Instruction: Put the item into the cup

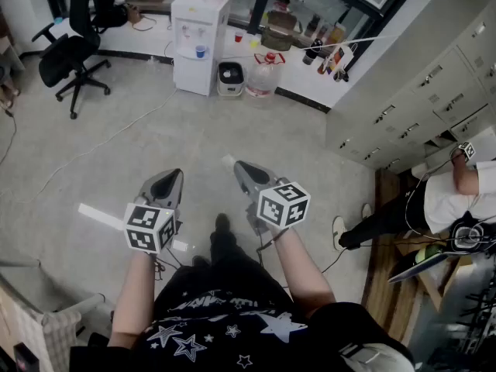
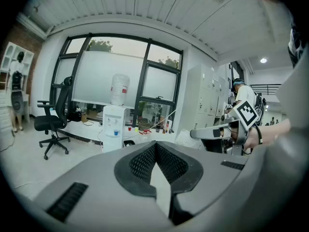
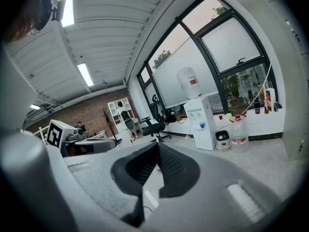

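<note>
I see no table, and nothing that is clearly the task's item or cup lies near the grippers. My left gripper [image 1: 173,174] and right gripper [image 1: 239,165] are held side by side at waist height over the grey floor, pointing forward. In the left gripper view the left gripper [image 2: 155,144] has its tips touching, shut on nothing. The right gripper [image 3: 157,145] looks the same in its own view, shut and empty. Each shows in the other's view: the right gripper [image 2: 212,132] and the left gripper [image 3: 91,145]. A small blue cup [image 1: 201,51] sits in the far water dispenser.
A white water dispenser [image 1: 199,37], a small bin [image 1: 230,77] and a water jug [image 1: 264,74] stand at the far wall. A black office chair [image 1: 71,49] is at the far left. Grey cabinets [image 1: 418,91] line the right. A person [image 1: 457,196] sits at the right.
</note>
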